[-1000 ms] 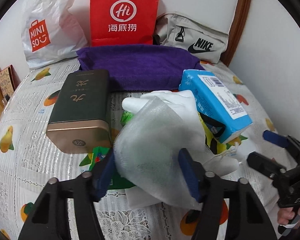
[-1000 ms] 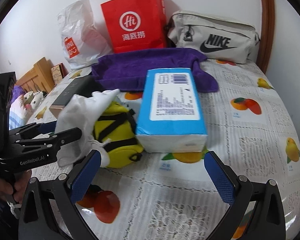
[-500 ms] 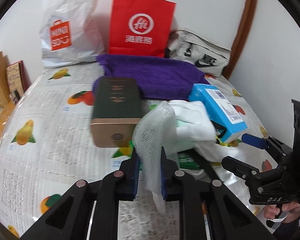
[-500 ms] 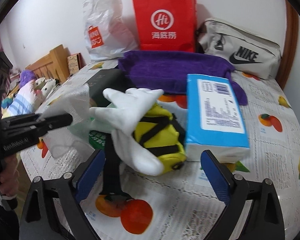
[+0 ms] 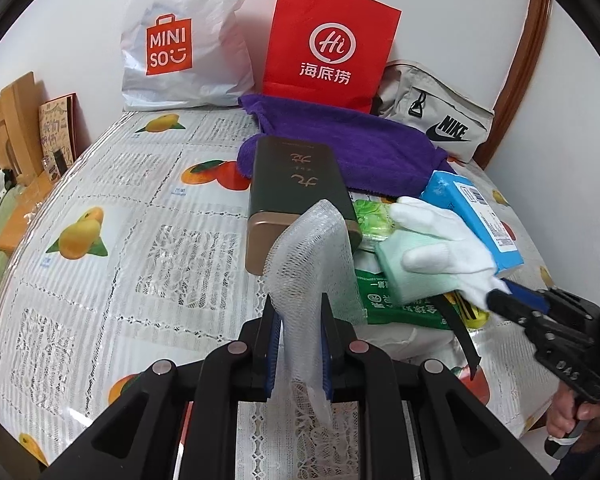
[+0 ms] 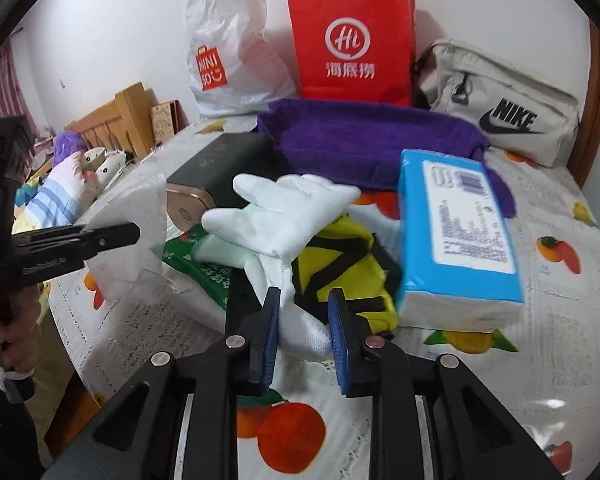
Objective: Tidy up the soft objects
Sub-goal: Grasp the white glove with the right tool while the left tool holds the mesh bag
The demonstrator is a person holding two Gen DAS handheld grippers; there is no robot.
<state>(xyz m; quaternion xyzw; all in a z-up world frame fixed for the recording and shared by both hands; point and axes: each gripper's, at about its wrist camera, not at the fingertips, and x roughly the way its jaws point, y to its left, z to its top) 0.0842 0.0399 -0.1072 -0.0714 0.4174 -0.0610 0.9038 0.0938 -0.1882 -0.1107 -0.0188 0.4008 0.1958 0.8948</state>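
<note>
- White mesh netting (image 5: 312, 256): translucent, open-weave.
- Glove (image 6: 288, 216): white knitted cloth.
- Towel (image 5: 340, 148): purple, plush.
- Box (image 5: 296, 192): dark, matt, with satin gold end.
- Table cover (image 5: 140, 240): glossy plastic.

Purple towel (image 5: 340, 148), red bag (image 5: 328, 40) w/ white logo, white glove (image 6: 288, 216), blue tissue pack (image 6: 456, 224), yellow pouch (image 6: 340, 264) w/ black straps, dark green tin (image 5: 296, 176) (gold end), fruit-print tablecloth (image 5: 120, 220).

Left gripper (image 5: 299, 354): jaws clamped on mesh (image 5: 312, 264), lifted. Right gripper (image 6: 303, 334): jaws pinching glove (image 6: 284, 216) cuff. Bare hands grip both handles.
</note>
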